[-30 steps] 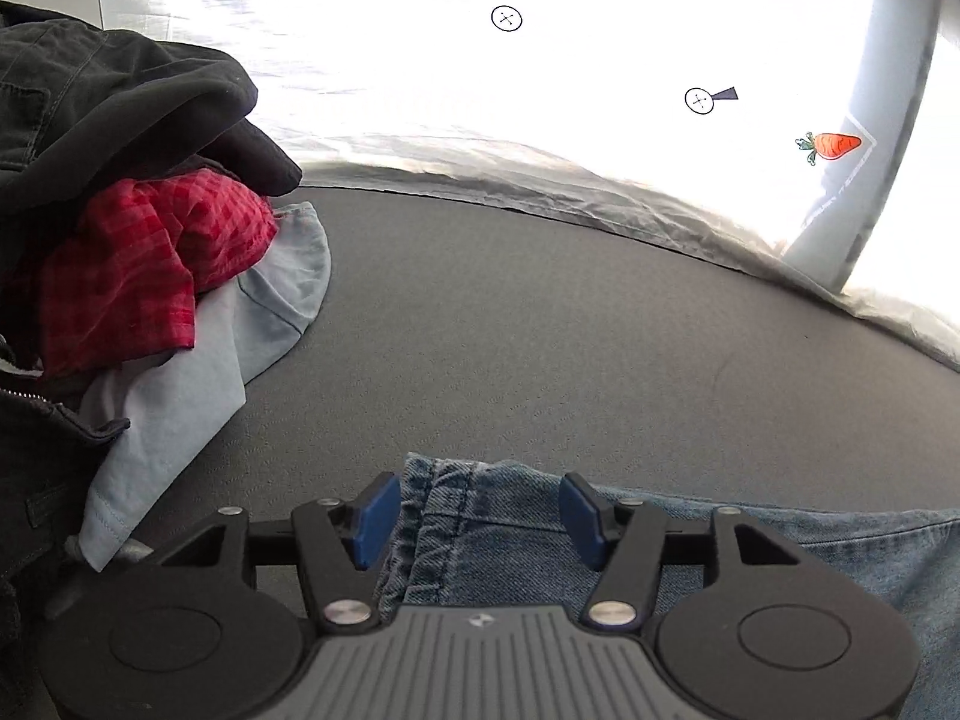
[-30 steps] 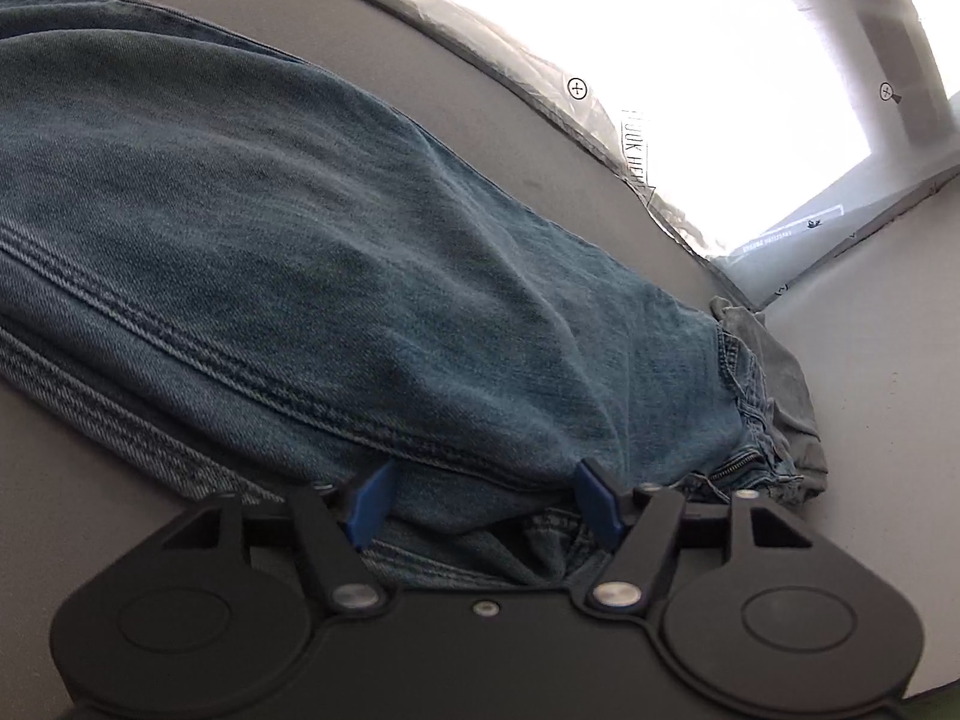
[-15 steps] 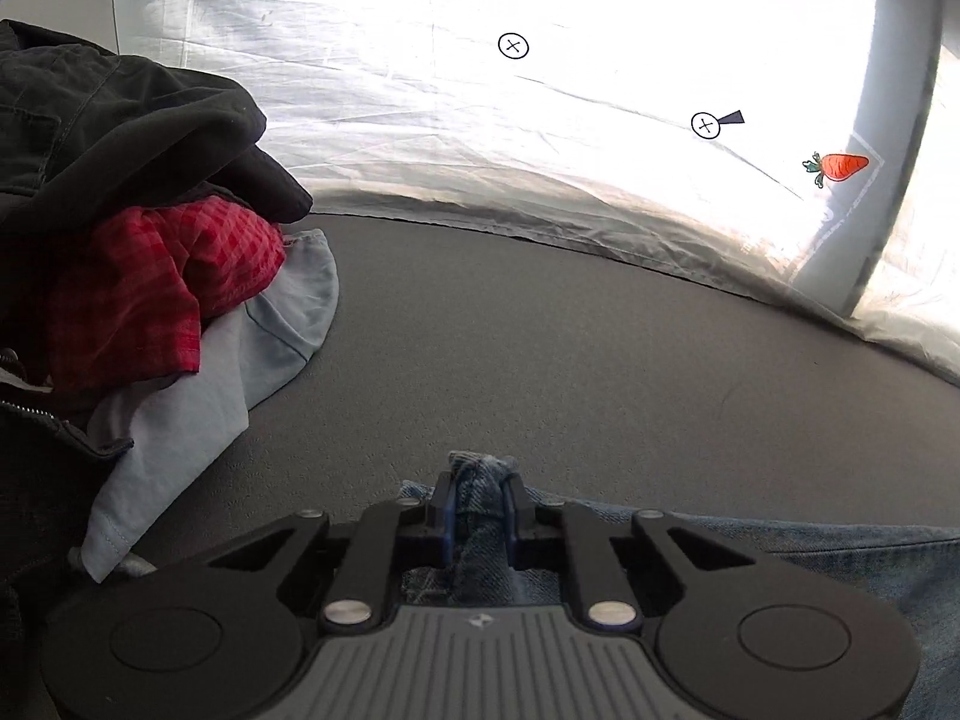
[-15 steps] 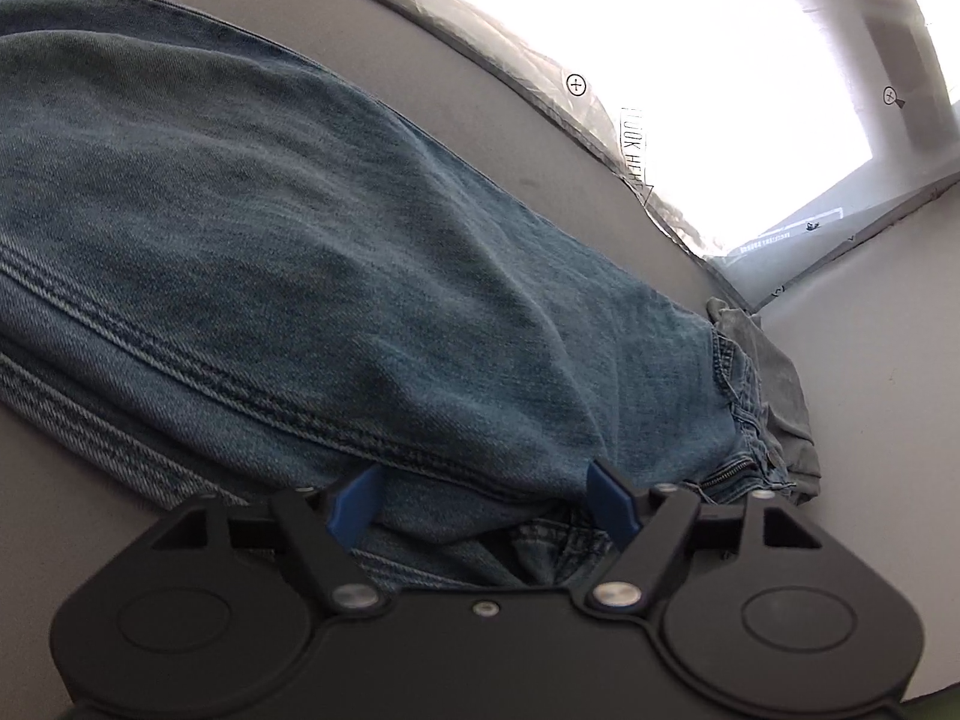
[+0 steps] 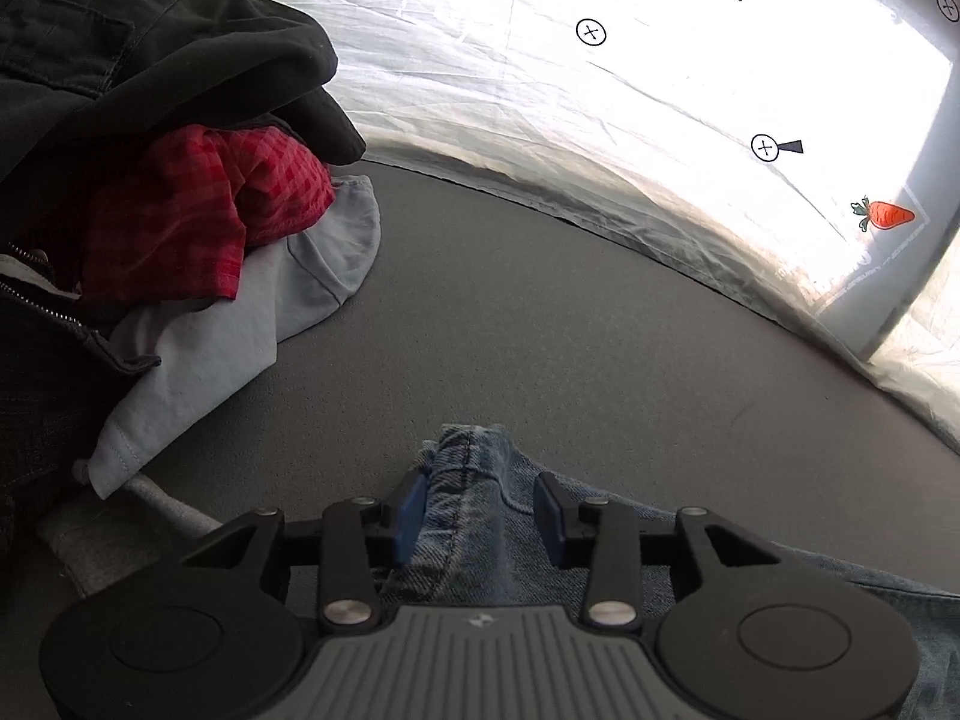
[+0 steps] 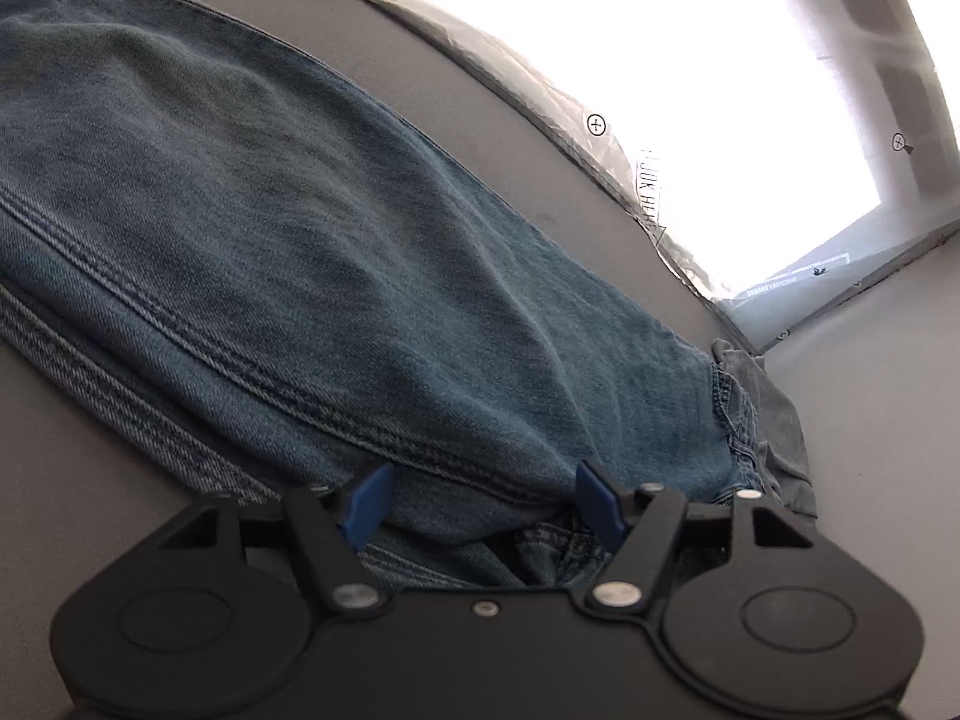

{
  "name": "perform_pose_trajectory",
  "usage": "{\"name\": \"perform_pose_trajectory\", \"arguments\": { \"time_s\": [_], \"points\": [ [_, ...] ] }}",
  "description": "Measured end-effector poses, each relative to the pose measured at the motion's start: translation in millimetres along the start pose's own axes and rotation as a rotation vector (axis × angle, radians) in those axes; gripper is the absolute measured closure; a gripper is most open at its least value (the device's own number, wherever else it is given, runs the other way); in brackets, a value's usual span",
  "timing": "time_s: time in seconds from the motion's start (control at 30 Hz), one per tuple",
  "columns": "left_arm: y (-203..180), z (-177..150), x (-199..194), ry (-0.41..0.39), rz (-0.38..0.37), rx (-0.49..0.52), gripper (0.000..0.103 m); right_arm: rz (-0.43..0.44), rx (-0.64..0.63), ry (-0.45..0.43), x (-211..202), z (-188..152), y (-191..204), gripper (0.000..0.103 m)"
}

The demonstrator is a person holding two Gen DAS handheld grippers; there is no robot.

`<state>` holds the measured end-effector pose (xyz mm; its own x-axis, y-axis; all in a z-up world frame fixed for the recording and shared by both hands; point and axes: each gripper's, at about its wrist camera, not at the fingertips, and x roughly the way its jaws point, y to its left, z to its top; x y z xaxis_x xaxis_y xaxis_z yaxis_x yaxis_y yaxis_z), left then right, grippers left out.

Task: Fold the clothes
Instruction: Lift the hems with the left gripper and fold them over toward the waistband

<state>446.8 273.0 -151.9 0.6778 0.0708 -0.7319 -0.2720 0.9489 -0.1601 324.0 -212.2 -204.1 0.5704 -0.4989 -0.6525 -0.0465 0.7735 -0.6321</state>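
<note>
Blue jeans [image 6: 336, 276] lie folded lengthwise on the grey table, stretching from upper left to lower right in the right wrist view. My right gripper [image 6: 486, 504] is open, its blue pads straddling the thick seam edge near the waistband. In the left wrist view a bunched hem of the jeans [image 5: 474, 480] sticks up between the blue pads of my left gripper [image 5: 480, 510], which is partly open with the pads apart from the cloth.
A pile of clothes stands at the left: a black garment [image 5: 138, 54], a red checked shirt [image 5: 204, 204] and a light blue shirt [image 5: 240, 330]. A white crinkled sheet with printed marks [image 5: 660, 90] borders the table's far edge. The grey tabletop [image 5: 540, 312] lies between.
My left gripper was open, shut on the jeans hem half a second ago, and now has opened partway again. The right gripper stayed open and shifted slightly along the seam.
</note>
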Motion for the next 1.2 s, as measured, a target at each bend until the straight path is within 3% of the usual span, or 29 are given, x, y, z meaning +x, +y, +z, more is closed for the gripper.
{"name": "perform_pose_trajectory", "arguments": {
  "time_s": [0.07, 0.13, 0.3, 0.5, 0.6, 0.7, 0.73, 0.77, 0.83, 0.87, 0.97, 1.03, 1.1, 1.2],
  "points": [
    [-2.7, -13.3, -16.5, 0.006, 0.009, 0.017, 0.055, 0.030, 0.051, -0.022, -3.2, 3.7, -1.7, 0.040],
    [1.1, -29.9, -33.6, 0.017, 0.038, 0.022, 0.050, 0.075, 0.132, -0.040, -5.8, 7.7, -6.2, 0.051],
    [31.1, -71.1, -69.3, 0.046, 0.097, -0.158, 0.032, 0.194, 0.355, -0.011, -5.5, 14.0, -12.7, 0.078],
    [52.1, -95.8, -74.0, 0.124, 0.093, -0.221, 0.030, 0.282, 0.592, 0.036, -1.8, 11.5, -7.0, 0.080],
    [57.8, -100.1, -67.3, 0.138, 0.041, -0.283, 0.029, 0.302, 0.635, 0.031, -2.9, 11.7, -3.7, 0.079],
    [54.5, -98.9, -63.0, 0.107, 0.043, -0.311, 0.029, 0.298, 0.646, 0.019, -3.7, 8.5, -1.9, 0.078],
    [52.7, -98.2, -61.6, 0.096, 0.044, -0.308, 0.031, 0.302, 0.654, 0.017, -2.9, 7.0, -3.4, 0.077],
    [51.6, -98.2, -60.8, 0.087, 0.046, -0.307, 0.039, 0.310, 0.668, 0.019, -1.6, 5.2, -6.1, 0.076],
    [52.2, -98.3, -59.4, 0.079, 0.039, -0.317, 0.070, 0.328, 0.697, 0.024, 0.7, 1.8, -11.1, 0.074],
    [53.7, -98.5, -59.6, 0.074, 0.015, -0.341, 0.081, 0.333, 0.704, 0.025, 1.7, 0.8, -12.4, 0.073],
    [48.2, -94.7, -66.7, 0.038, -0.066, -0.375, 0.083, 0.344, 0.710, 0.024, 1.6, -0.3, -13.5, 0.071],
    [33.0, -85.9, -75.2, 0.003, -0.135, -0.337, 0.083, 0.349, 0.706, 0.022, 2.1, -0.4, -13.6, 0.071],
    [6.3, -74.7, -85.7, -0.024, -0.261, -0.276, 0.083, 0.358, 0.713, 0.021, 2.2, -1.2, -14.4, 0.069],
    [-44.6, -65.9, -95.3, -0.012, -0.431, -0.114, 0.083, 0.388, 0.739, 0.018, 4.2, -4.0, -17.5, 0.065]
  ]
}}
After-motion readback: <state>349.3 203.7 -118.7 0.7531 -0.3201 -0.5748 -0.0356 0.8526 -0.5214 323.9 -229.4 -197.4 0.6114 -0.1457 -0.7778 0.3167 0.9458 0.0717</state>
